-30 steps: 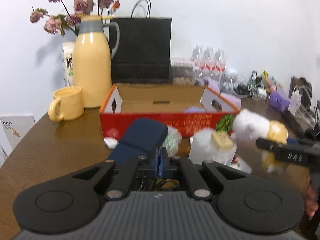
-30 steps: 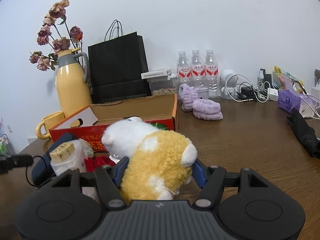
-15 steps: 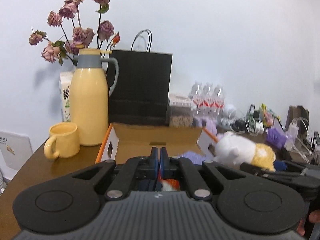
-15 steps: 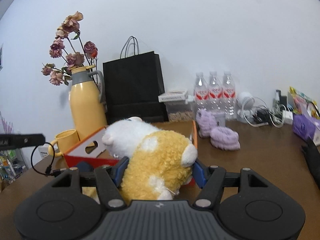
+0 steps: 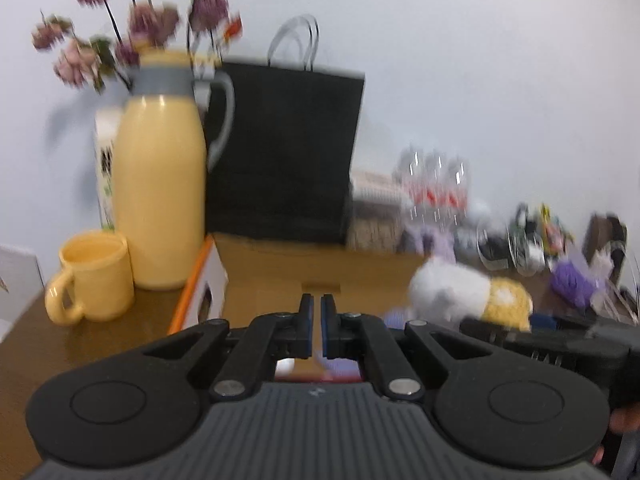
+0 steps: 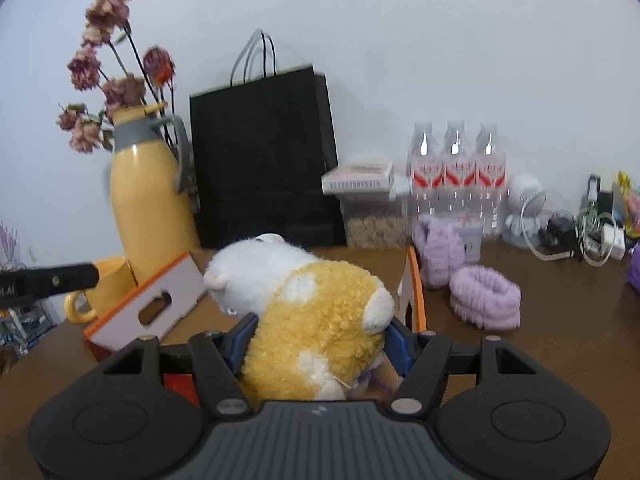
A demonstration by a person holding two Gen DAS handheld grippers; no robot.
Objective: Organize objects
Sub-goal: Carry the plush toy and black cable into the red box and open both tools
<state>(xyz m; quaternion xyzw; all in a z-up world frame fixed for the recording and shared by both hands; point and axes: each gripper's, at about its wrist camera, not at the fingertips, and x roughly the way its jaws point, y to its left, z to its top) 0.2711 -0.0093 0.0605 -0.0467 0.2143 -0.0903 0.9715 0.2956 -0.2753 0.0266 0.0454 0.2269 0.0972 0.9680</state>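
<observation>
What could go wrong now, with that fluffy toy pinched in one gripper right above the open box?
1. The plush toy is soft and held only at its rear by the right gripper; it could sag or slip out before it is over the cardboard box.
2. Its white head pokes forward toward the yellow jug of dried flowers; a wide swing might tip it.
3. The left gripper, shut and empty, works close by and could collide.
</observation>
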